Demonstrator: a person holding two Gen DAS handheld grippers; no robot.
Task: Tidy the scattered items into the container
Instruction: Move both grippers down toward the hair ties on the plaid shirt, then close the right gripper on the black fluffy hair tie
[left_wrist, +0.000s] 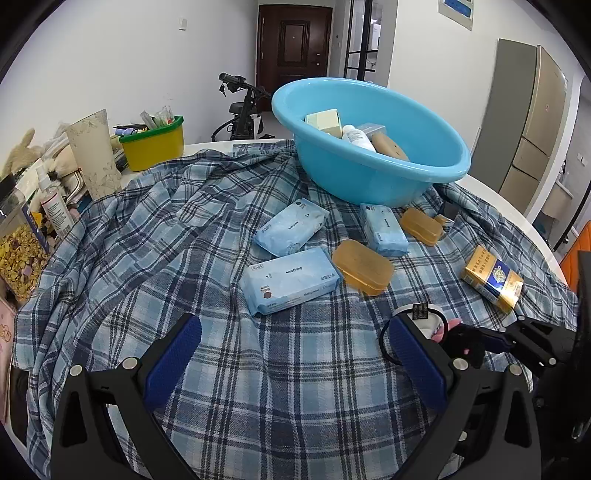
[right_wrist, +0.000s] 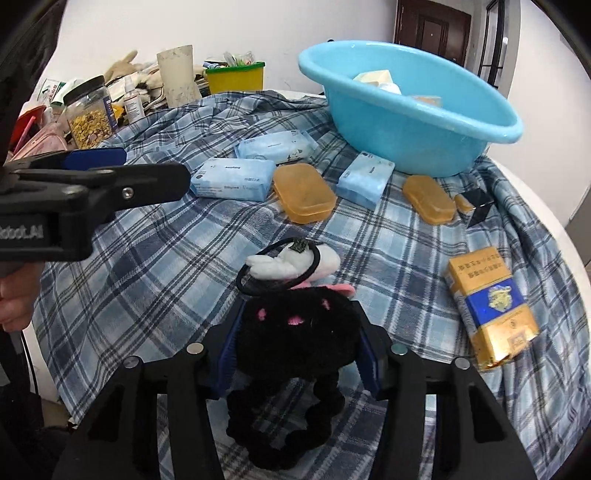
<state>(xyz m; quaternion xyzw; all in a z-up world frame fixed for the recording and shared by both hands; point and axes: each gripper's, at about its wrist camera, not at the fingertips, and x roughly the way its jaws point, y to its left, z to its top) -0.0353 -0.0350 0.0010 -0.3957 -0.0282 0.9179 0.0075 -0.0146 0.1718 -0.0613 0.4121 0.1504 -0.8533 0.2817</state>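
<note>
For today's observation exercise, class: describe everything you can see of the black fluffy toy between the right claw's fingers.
The black plush toy looks soft and fuzzy, with small pink marks on top and a dangling lobed lower part. A white plush piece with a pink tip sits at its far end, ringed by a black elastic band bearing a small tag. It lies on the blue plaid cloth, near the table's front edge. The right claw is shut on it, blue pads pressing both sides.
</note>
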